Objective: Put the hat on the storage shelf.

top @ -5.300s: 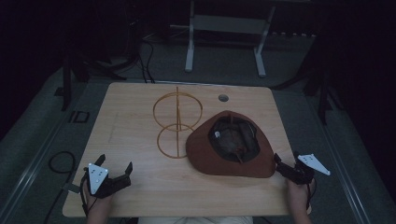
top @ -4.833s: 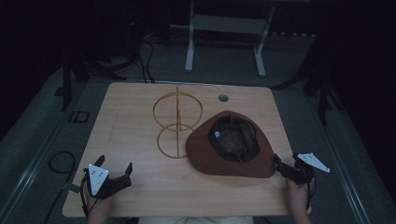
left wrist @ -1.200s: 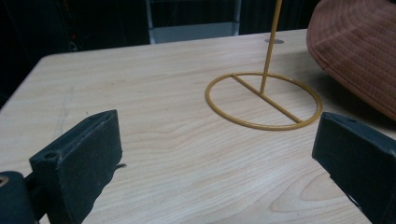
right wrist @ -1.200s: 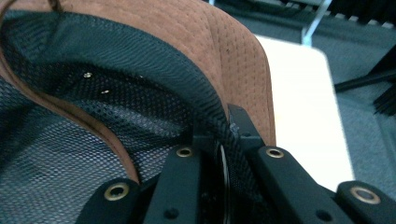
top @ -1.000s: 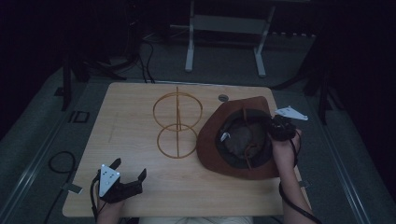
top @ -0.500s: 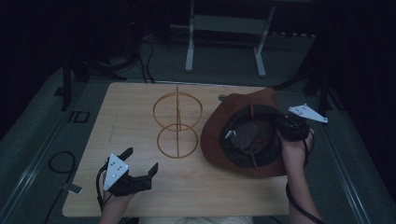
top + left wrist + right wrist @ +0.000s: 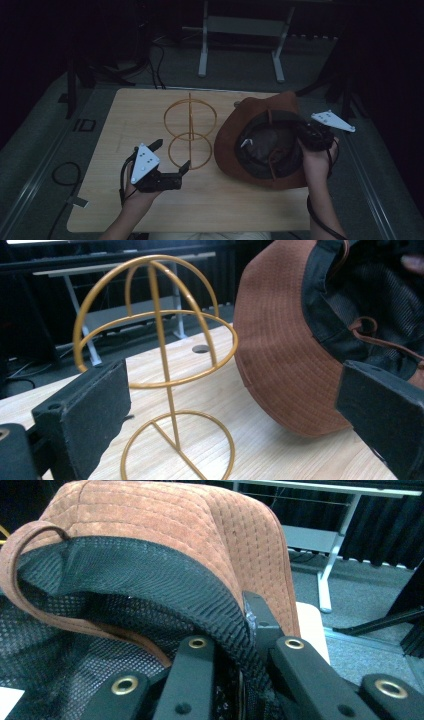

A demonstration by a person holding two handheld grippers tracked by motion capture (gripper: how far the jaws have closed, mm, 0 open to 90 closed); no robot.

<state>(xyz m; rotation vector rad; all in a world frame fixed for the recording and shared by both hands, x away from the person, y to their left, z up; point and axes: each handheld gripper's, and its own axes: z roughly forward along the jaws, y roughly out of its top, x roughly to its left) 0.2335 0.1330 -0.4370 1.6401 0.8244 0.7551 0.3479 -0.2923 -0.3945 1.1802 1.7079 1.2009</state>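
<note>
Right gripper (image 7: 306, 134), clamping the brown hat (image 7: 250, 131) by its inner band, is tilting it up beside the wire stand (image 7: 190, 131) just ahead of the spread-jawed left gripper (image 7: 172, 157); next move, likely, is lowering the crown over the dome.

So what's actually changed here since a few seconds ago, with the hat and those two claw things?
The right gripper moved from the table's near edge to the brown suede hat, clamped its brim and tipped it up toward the gold wire hat stand. The left gripper shifted forward, jaws open, toward the stand. The stand and the wooden table stayed put.
</note>
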